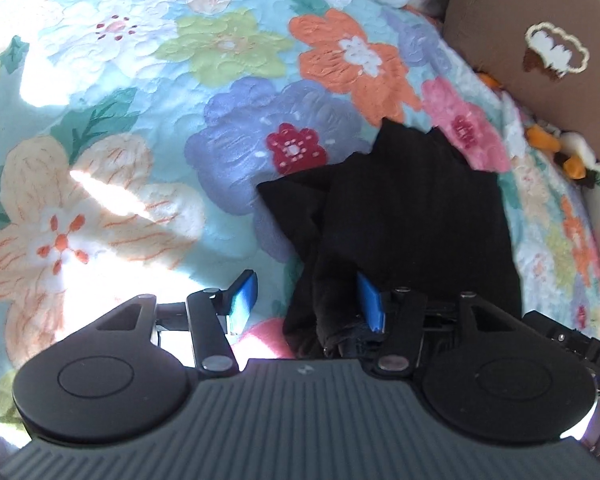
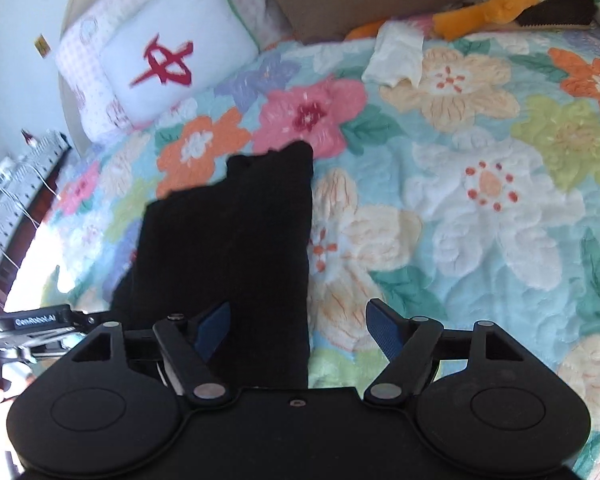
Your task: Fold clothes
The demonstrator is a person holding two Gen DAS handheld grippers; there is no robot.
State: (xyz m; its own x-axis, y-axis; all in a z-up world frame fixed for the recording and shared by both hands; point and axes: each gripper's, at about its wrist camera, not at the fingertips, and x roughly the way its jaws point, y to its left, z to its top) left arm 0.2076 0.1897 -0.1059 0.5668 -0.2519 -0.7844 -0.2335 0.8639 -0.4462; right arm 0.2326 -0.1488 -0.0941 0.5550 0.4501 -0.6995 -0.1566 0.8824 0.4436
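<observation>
1. Jaws of the left gripper stood apart, pressing nothing, though the black garment bunched against its right pad.
2. Jaws of the right gripper gaped wide over the garment's edge.
3. That garment lay folded on the floral quilt.

Each view looks from its own claw, forward and steeply down along the two fingers, close over the bed. Both share the black garment, lower right in the left view and lower left in the right view, plus the brown cushion at the top edge.
</observation>
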